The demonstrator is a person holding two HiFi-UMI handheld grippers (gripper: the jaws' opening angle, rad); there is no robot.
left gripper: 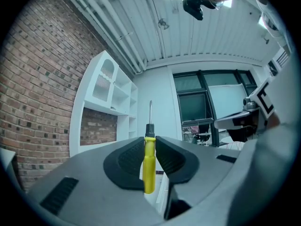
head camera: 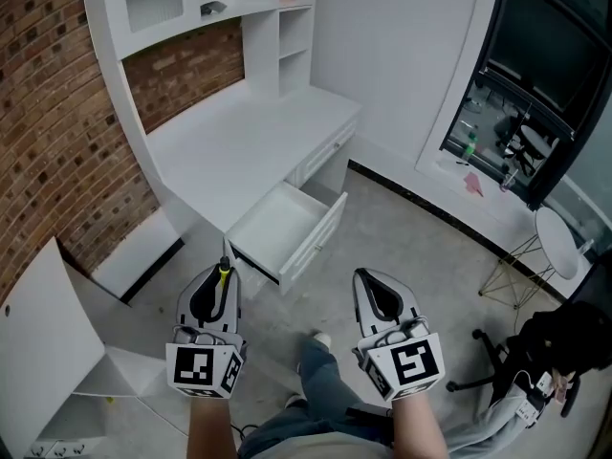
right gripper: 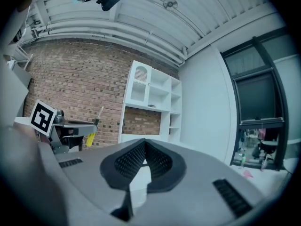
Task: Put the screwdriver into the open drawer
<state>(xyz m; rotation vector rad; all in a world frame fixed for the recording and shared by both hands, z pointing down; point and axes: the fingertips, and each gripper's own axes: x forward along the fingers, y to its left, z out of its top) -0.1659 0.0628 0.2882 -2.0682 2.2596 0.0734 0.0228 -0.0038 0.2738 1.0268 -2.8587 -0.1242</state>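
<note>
left tongs (left gripper: pixel 149 142) pinching yellow-handled, steel-shaft screwdriver (left gripper: pixel 148 168), tip forward. right tongs (right gripper: pixel 144 145) pressed together, empty. Open white drawer (head camera: pixel 277 223) at 1 o'clock, below white worktop (head camera: pixel 239 146). Suggest: carry level past the front rim, lower inside, then release.

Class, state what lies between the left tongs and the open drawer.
Only bare floor, seen in the head view; the left tongs hold the screwdriver, pointing toward the drawer.
</note>
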